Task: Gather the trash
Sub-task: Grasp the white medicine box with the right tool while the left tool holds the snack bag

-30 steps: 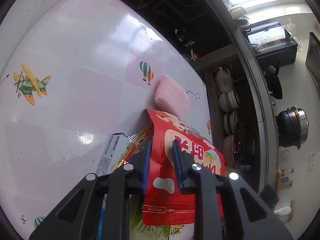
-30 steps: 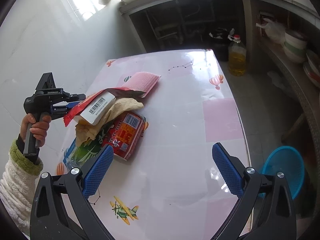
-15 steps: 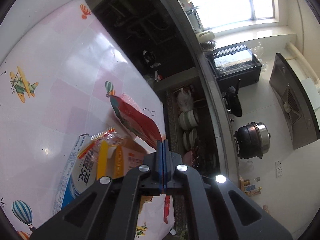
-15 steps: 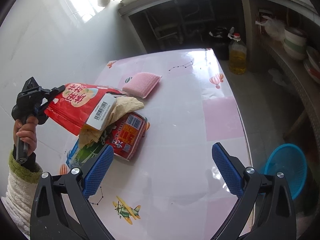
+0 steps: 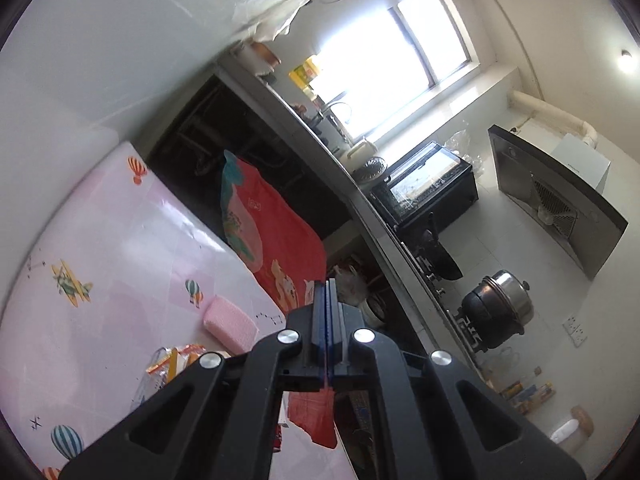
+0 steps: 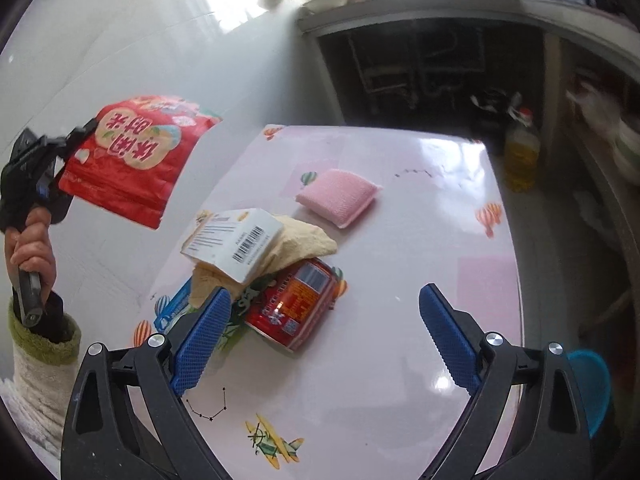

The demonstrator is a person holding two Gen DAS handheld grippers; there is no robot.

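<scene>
My left gripper (image 5: 327, 292) is shut on a red snack bag (image 5: 276, 236), which hangs in the air well above the table. From the right wrist view the same red bag (image 6: 136, 156) is held up at the far left by the left gripper (image 6: 66, 148), a hand below it. My right gripper (image 6: 320, 312) stands open over the table, nothing between its fingers. Just beyond its left finger lies a trash pile: a white barcode carton (image 6: 236, 240), a yellowish paper (image 6: 304, 240), a red wrapper (image 6: 296, 304) and a blue-green packet (image 6: 176, 308).
A pink sponge (image 6: 340, 196) lies behind the pile on the pink table (image 6: 400, 380). A blue basket (image 6: 592, 384) sits on the floor off the table's right edge. An oil bottle (image 6: 520, 152) stands by dark under-counter shelves. White wall runs along the left.
The left gripper shut on the red bag and lifted it off the pile, up and to the left. The barcode carton settled onto the pile. The right gripper shifted slightly, still open.
</scene>
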